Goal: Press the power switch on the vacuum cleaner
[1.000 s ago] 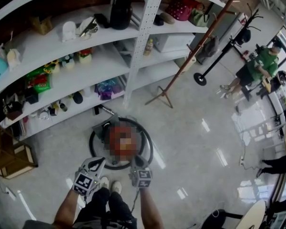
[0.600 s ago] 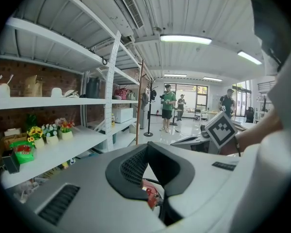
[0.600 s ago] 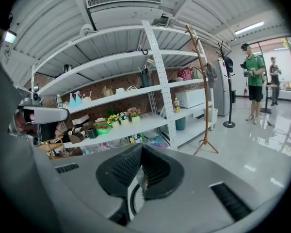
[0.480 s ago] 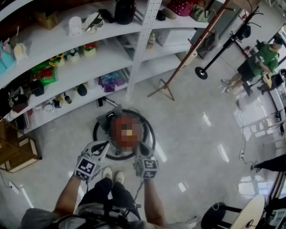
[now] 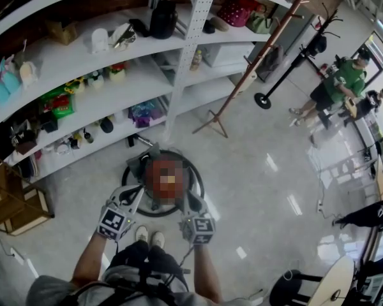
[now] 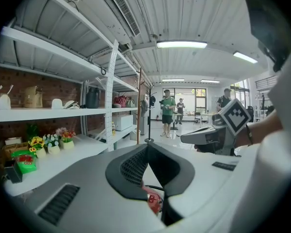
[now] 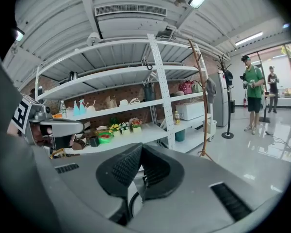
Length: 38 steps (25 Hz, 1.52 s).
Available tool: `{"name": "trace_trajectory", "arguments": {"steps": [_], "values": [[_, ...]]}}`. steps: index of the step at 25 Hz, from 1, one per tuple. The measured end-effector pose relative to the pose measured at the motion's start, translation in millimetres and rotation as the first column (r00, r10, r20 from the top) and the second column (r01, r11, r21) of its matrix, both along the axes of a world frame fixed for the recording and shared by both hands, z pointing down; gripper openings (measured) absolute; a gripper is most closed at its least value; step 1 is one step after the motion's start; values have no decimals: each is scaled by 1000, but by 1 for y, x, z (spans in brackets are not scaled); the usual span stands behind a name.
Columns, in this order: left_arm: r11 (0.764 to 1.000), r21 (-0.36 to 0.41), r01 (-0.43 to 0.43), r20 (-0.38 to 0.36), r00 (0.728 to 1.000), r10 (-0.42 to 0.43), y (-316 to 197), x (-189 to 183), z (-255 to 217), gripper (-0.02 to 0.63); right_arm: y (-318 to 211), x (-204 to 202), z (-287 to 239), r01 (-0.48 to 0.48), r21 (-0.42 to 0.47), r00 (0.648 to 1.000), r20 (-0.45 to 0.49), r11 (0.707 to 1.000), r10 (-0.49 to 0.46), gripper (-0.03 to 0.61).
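Pinching shut on nothing: left fingers [image 6: 130, 168] tip to tip, right fingers [image 7: 123, 166] likewise, both empty. Hovering over near rim of red vacuum cleaner [image 5: 163, 180]: left gripper [image 5: 138, 192], right gripper [image 5: 187, 197]. Standing on floor [image 5: 262, 190] before shelves [image 5: 83, 62], that vacuum. Crept forward over it since a second ago; no contact seen. Cannot make out power switch. Probably still approach stage; next, lowering one closed tip onto switch.

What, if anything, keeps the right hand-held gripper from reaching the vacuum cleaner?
Probably nothing. The right hand-held gripper hangs close over the vacuum cleaner on the floor, and nothing shows between them.
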<state>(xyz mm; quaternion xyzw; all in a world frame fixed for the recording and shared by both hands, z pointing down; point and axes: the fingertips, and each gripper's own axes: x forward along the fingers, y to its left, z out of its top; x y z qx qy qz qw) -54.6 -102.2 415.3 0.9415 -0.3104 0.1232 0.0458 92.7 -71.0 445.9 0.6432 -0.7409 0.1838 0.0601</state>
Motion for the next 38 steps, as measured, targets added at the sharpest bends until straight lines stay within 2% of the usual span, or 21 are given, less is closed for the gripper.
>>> {"name": "trace_trajectory", "arguments": {"steps": [9, 13, 26, 34, 38], "values": [[997, 71, 3, -19, 1000, -2, 2, 2, -35, 8, 20, 4, -46, 3, 77, 1000, -20, 997, -2, 6], [994, 108, -11, -5, 1000, 12, 3, 3, -48, 8, 26, 7, -62, -1, 99, 999, -36, 995, 5, 6], [988, 147, 45, -71, 997, -35, 3, -7, -84, 8, 44, 13, -95, 0, 155, 998, -65, 988, 10, 6], [981, 187, 45, -44, 998, -37, 6, -14, -90, 8, 53, 20, -110, -14, 165, 998, -64, 986, 25, 6], [980, 191, 59, -54, 997, -49, 7, -16, -95, 8, 55, 23, -115, -28, 187, 997, -66, 982, 41, 6]]}}
